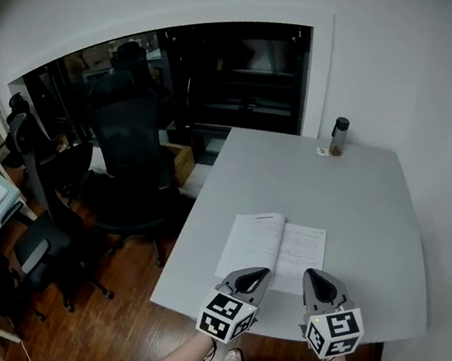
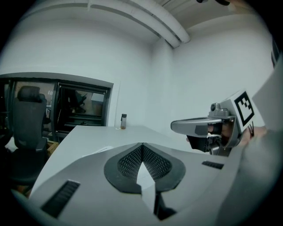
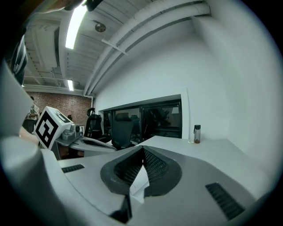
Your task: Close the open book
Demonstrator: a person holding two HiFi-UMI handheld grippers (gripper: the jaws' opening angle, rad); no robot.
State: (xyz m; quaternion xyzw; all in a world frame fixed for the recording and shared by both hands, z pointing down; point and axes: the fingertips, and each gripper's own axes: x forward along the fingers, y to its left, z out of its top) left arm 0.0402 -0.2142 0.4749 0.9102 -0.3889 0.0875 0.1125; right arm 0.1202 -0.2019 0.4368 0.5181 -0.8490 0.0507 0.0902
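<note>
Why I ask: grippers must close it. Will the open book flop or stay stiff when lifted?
Probably floppy: the open book looks thin and lies flat on the table. Likely light, so a push may slide it on that smooth top.

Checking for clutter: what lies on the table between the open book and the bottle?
Only bare tabletop between open book and bottle, in the head view; a small tag lies beside the bottle.

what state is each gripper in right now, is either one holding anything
Grey two-jaw left gripper: shut, jaw tips together, holding nothing.
Grey two-jaw right gripper: shut, jaw tips together, holding nothing.
</note>
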